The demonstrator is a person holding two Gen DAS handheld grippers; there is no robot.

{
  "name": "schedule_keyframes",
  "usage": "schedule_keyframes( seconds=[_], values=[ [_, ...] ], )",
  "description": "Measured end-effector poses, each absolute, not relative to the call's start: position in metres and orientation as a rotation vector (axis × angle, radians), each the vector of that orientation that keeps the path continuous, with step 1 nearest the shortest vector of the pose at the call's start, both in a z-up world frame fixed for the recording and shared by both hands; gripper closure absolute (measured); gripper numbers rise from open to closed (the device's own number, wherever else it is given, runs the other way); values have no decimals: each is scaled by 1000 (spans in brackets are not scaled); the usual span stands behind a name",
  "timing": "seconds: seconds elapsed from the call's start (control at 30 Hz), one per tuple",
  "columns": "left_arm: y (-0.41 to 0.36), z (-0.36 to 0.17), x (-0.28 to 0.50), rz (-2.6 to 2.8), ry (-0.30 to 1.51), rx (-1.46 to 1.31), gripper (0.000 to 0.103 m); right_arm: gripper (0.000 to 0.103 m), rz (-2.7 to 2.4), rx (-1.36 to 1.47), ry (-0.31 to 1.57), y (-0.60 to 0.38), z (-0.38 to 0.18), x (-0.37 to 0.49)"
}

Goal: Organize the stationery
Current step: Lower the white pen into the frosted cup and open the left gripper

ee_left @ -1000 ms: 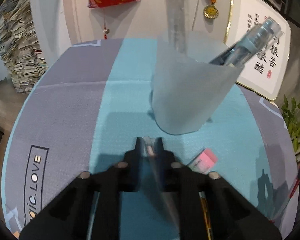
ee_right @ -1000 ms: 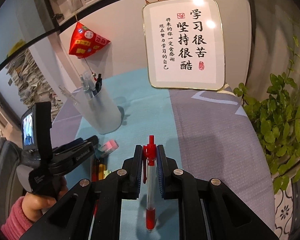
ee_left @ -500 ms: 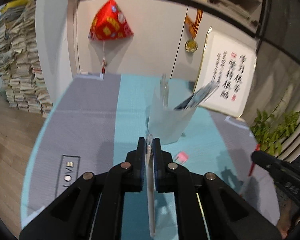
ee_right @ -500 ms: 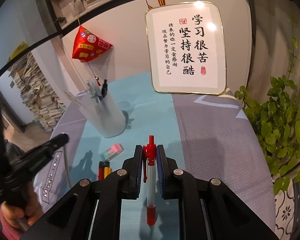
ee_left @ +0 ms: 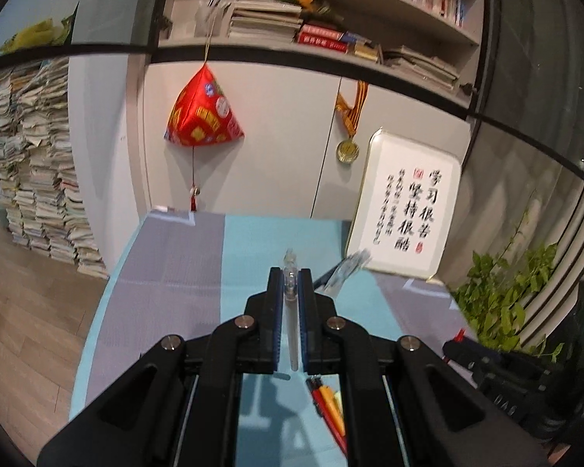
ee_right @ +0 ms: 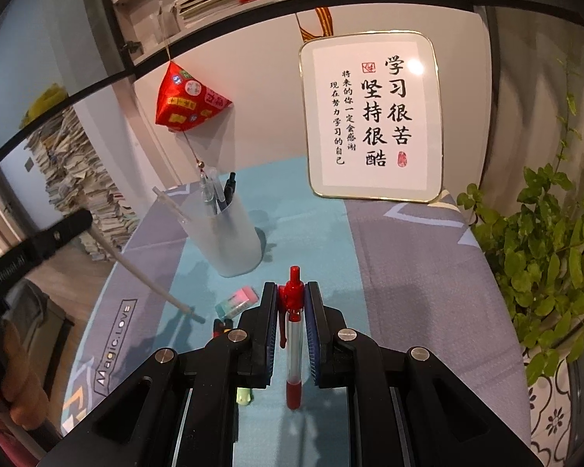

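My left gripper (ee_left: 291, 277) is shut on a clear pen (ee_left: 291, 311), held high above the mat. The frosted pen cup (ee_right: 229, 235) stands mid-table with several pens in it. In the left wrist view my fingers hide the cup and only its pen tops (ee_left: 346, 268) show. The right wrist view shows the left gripper (ee_right: 43, 247) at the left edge, its pale pen (ee_right: 148, 276) slanting down over the mat. My right gripper (ee_right: 292, 292) is shut on a red pen (ee_right: 293, 350), in front of the cup and to its right. A pink-and-green eraser (ee_right: 237, 301) lies just before its fingers.
Loose pens (ee_left: 327, 397) lie on the teal and grey mat (ee_right: 408, 272) below the grippers. A framed calligraphy board (ee_right: 373, 116) leans on the back wall. A leafy plant (ee_right: 545, 253) stands to the right. Paper stacks (ee_left: 35, 179) are piled left of the table.
My left gripper has risen and tipped up with the clear pen, so the cup dropped from close in front to behind its fingers. The right gripper lifted slightly, still holding the red pen.
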State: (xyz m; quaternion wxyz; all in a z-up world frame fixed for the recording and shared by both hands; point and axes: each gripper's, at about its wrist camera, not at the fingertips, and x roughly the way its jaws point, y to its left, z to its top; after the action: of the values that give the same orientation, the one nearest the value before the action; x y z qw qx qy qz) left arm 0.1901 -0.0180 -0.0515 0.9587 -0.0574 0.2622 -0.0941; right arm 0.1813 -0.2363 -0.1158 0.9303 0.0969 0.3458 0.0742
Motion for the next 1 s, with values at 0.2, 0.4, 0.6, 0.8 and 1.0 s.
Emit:
schedule_keyframes(
  seconds=[0.2,0.4,0.6,0.8,1.0],
  values=[
    [-28,-14,199,-196,426,-101,98,88,145,200,691,-240,-109,180],
    [-36,-3,222,-164,382,-85,97,88,134,202,672,-245,-103,177],
    [-48,-16,246,-127,393,-34,97,89,113,198,645,-252,-93,173],
    [-48,-41,262,-109,460,-24,97,89,105,198,640,-253,-90,173],
    [-43,-58,271,-114,528,-53,97,89,114,195,637,-248,-89,172]
  ],
)
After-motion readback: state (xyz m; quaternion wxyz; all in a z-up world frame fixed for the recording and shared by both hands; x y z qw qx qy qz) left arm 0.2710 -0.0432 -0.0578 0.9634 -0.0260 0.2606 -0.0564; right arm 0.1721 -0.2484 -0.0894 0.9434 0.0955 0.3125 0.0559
